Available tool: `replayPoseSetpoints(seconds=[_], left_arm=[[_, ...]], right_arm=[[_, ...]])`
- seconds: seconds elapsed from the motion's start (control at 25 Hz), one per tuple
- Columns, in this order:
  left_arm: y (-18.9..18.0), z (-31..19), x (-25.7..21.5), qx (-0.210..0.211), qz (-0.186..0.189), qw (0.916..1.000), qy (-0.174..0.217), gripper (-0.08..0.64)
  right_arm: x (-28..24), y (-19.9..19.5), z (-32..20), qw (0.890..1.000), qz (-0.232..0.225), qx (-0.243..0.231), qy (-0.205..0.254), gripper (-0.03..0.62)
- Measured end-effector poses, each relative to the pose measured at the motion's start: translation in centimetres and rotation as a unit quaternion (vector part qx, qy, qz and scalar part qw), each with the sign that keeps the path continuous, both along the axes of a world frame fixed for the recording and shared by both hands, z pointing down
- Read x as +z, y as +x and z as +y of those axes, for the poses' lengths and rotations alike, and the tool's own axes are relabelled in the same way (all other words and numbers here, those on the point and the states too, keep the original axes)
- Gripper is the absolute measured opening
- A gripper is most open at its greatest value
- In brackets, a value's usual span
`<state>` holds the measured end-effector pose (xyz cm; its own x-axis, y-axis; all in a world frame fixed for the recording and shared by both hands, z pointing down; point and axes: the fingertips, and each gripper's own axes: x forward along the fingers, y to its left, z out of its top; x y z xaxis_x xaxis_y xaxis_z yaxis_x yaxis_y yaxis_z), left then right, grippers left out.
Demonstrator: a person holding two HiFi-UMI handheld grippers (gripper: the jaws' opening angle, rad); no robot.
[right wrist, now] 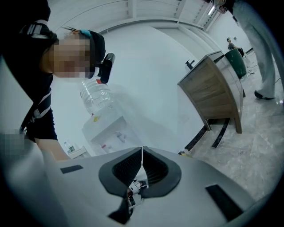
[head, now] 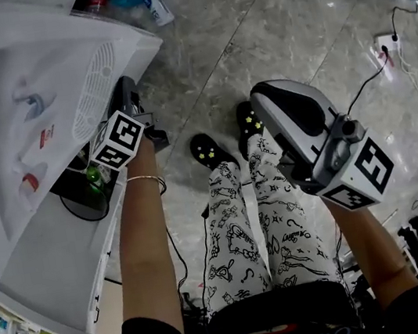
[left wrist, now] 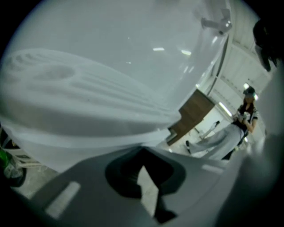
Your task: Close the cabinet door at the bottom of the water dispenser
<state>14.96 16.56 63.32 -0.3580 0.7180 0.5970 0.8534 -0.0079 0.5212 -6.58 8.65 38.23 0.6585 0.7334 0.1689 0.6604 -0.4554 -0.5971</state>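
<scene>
Cabinet door (head: 57, 279): swung open below the water dispenser (head: 33, 65).
Left gripper (left wrist: 143, 153): jaws together, empty, beside the dispenser (likely poised to push, not grip).
Right gripper (right wrist: 142, 153): jaws together, idle, held clear.

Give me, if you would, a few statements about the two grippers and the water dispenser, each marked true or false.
1. The right gripper has its jaws together with nothing between them. True.
2. The right gripper touches the water dispenser. False: it hangs over the person's patterned trousers, apart from the dispenser.
3. The left gripper is close beside the dispenser. True.
4. The dispenser carries no bottle. False: a clear bottle stands on top.
5. The floor is carpeted. False: it is glossy stone-look tile.
</scene>
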Motion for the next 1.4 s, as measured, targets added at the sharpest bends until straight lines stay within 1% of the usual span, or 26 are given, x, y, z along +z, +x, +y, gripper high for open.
replayPoseSetpoints(seconds=[0.12,0.24,0.4,0.52,0.56,0.6,0.64,0.72,0.76,0.8,0.84,0.88,0.92,1.0,1.08,1.12,1.16,1.2,1.32,1.4], left_arm=[[0.4,0.8,-0.1,0.004,0.002,1.0,-0.004,-0.002],[0.9,1.1,0.1,-0.009,0.005,0.9999,-0.007,-0.002],[0.4,0.6,-0.1,-0.019,-0.012,0.9997,-0.009,-0.002],[-0.8,-0.5,-1.5,-0.015,-0.027,0.9994,-0.018,-0.002],[-1.2,-1.0,-2.4,-0.019,-0.041,0.9987,-0.022,-0.002],[-1.6,-1.6,-3.5,-0.029,-0.065,0.9971,-0.026,-0.002],[-1.8,-2.3,-5.0,-0.045,-0.098,0.9937,-0.032,-0.002],[-1.8,-3.9,-8.6,-0.079,-0.163,0.9822,-0.048,-0.002],[-1.7,-4.9,-10.6,-0.088,-0.184,0.9774,-0.056,-0.002],[-1.5,-5.9,-12.6,-0.087,-0.192,0.9754,-0.065,-0.002],[-1.5,-7.1,-14.7,-0.074,-0.19,0.976,-0.076,-0.002],[-1.5,-8.3,-16.8,-0.054,-0.179,0.9781,-0.091,-0.002],[-1.6,-9.7,-19.0,-0.029,-0.162,0.9805,-0.108,-0.002],[-1.9,-12.4,-23.4,0.03,-0.106,0.983,-0.147,-0.002],[-2.5,-15.0,-27.2,0.088,-0.047,0.9795,-0.175,-0.002],[-2.8,-16.3,-29.0,0.105,-0.033,0.9768,-0.184,-0.002],[-3.0,-17.6,-30.8,0.11,-0.03,0.9746,-0.192,-0.002],[-3.0,-18.9,-32.6,0.106,-0.034,0.9728,-0.203,-0.002],[-3.0,-23.4,-37.1,0.071,-0.044,0.9709,-0.225,-0.002],[-3.4,-27.2,-39.9,0.05,-0.035,0.9695,-0.237,-0.002]], right_arm=[[-0.1,0.0,0.7,1.0,0.001,0.006,-0.003,0.017],[-0.2,0.0,1.0,1.0,0.001,0.009,-0.005,0.017],[-0.5,-0.1,0.8,1.0,0.0,0.011,-0.007,0.017],[-0.8,-0.2,0.4,1.0,-0.003,0.012,-0.012,0.017],[-1.2,-0.2,0.1,1.0,-0.004,0.013,-0.015,0.017],[-1.6,-0.1,-0.2,1.0,-0.004,0.014,-0.019,0.017],[-2.2,0.0,-0.6,1.0,-0.005,0.016,-0.024,0.017],[-3.5,0.3,-1.8,0.999,-0.006,0.021,-0.029,0.017],[-4.1,0.6,-2.5,0.999,-0.009,0.022,-0.03,0.017],[-4.6,1.0,-3.3,0.999,-0.015,0.02,-0.03,0.017],[-5.2,1.5,-4.2,0.999,-0.021,0.017,-0.029,0.017],[-5.8,2.1,-5.2,0.999,-0.026,0.013,-0.028,0.017],[-6.4,2.7,-6.1,0.999,-0.028,0.009,-0.026,0.017],[-7.7,4.1,-7.7,0.999,-0.024,0.0,-0.025,0.017],[-9.1,5.4,-8.9,0.999,-0.02,-0.013,-0.028,0.017],[-10.1,6.0,-9.3,0.999,-0.021,-0.022,-0.032,0.017],[-11.2,6.6,-9.8,0.998,-0.024,-0.033,-0.04,0.017],[-12.4,7.2,-10.3,0.997,-0.026,-0.046,-0.052,0.017],[-16.2,7.7,-12.8,0.993,-0.019,-0.076,-0.084,0.016],[-18.5,6.9,-16.1,0.991,-0.015,-0.088,-0.096,0.017]])
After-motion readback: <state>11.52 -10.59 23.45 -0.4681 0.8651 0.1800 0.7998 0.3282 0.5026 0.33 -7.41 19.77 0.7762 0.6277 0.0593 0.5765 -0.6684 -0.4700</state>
